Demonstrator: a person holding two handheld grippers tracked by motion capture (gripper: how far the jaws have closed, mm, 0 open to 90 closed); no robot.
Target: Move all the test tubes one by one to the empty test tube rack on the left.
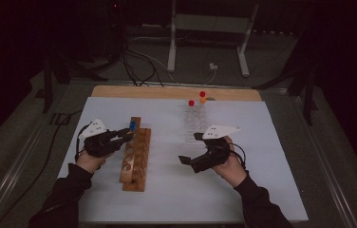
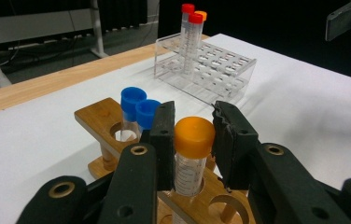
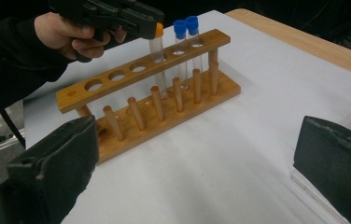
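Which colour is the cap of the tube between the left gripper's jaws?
Orange cap; the left gripper view shows it best.

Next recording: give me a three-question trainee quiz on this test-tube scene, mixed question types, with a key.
1. True or false: the left gripper is shut on the orange-capped tube, which stands in a hole of the wooden rack.
2. How many blue-capped tubes stand in the wooden rack?
3. Multiple choice: the right gripper is
A. shut on a red-capped tube
B. open and holding nothing
C. resting on the clear rack

Key: 1 true; 2 two; 3 B.
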